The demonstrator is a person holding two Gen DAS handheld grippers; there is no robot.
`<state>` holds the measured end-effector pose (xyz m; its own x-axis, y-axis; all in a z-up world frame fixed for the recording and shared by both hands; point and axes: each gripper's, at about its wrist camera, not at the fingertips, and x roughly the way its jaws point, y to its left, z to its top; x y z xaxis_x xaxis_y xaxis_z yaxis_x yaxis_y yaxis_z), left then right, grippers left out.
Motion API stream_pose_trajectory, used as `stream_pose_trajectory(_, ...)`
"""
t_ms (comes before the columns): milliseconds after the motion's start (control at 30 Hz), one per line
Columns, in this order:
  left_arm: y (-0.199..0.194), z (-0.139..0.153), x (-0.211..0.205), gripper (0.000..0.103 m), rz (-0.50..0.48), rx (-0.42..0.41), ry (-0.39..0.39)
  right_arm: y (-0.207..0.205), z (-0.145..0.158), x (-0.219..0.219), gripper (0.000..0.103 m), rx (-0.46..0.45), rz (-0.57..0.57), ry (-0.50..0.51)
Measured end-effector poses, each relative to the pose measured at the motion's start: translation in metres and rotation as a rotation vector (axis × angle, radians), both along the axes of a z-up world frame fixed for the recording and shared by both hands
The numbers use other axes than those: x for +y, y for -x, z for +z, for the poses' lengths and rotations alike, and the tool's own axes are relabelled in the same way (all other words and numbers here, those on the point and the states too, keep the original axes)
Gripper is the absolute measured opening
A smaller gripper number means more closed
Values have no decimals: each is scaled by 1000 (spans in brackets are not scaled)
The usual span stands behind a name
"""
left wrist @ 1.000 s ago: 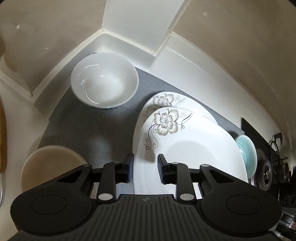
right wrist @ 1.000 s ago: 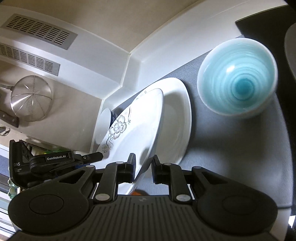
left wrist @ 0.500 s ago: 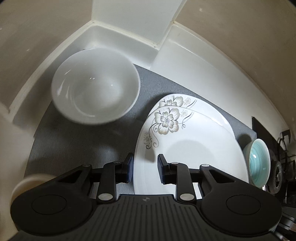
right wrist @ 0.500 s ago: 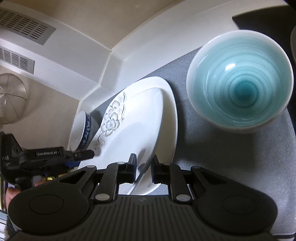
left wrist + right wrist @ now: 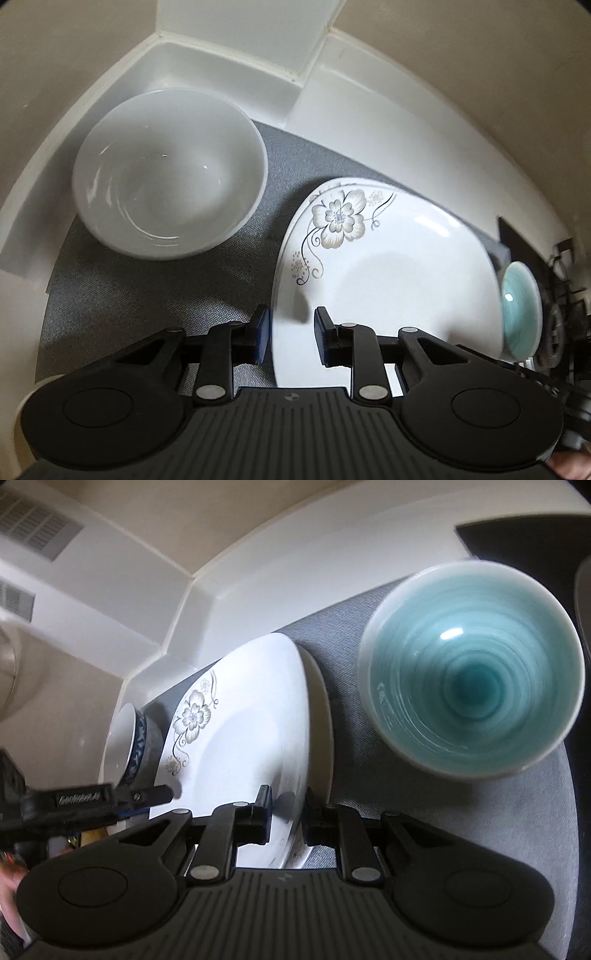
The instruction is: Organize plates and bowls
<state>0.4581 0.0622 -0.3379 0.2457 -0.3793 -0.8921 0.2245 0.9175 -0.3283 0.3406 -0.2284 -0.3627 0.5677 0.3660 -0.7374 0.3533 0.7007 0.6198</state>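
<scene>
A white plate with a grey flower print (image 5: 388,273) is held by both grippers. My left gripper (image 5: 291,334) is shut on its left rim; my right gripper (image 5: 286,812) is shut on its right rim (image 5: 291,775). The plate sits low over a second white plate (image 5: 321,716) on the grey mat (image 5: 147,288). A large white bowl (image 5: 166,173) stands left of the plates. A teal bowl (image 5: 472,668) stands to their right and also shows in the left wrist view (image 5: 519,310).
The white counter backsplash (image 5: 229,66) forms a corner behind the mat. A beige bowl rim (image 5: 33,395) shows at the lower left. A stove grate (image 5: 561,295) lies at the far right. The left gripper body (image 5: 74,801) shows in the right wrist view.
Both grippers have lowered the flower plate toward the plate below and moved forward. The white bowl and the teal bowl now look larger and closer.
</scene>
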Motion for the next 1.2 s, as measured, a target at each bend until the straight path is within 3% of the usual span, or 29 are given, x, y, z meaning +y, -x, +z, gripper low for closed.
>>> stream_pose_trajectory(100,3,1,10,28,-4,10,45,0,1,4,19,17,13,7)
stream_pose_trajectory(200,6,0,9,28,-20,6,34,-5,4,10,21,40,39,30)
stream_pose_trajectory(467,6,-12,8,28,-24,35,45,-12,11,8,50,79,77,-33)
stream_pose_trajectory(533,7,-13,9,28,-24,42,50,-10,14,8,53,79,86,-38)
stream_pose_trajectory(667,8,-13,11,28,-21,44,73,-5,17,9,53,78,101,-20)
stream_pose_trajectory(800,9,-13,18,27,-4,53,96,-1,20,18,55,103,136,66)
stream_pose_trajectory(1033,15,-9,26,27,-4,55,112,10,17,14,57,86,93,69)
stream_pose_trajectory(1100,17,-7,29,27,-16,58,119,15,14,12,69,94,52,86)
stream_pose_trajectory(1133,18,-6,31,27,-19,62,123,17,12,12,82,100,43,91)
stream_pose_trajectory(1200,20,-5,33,27,-22,62,118,19,5,14,86,95,54,52)
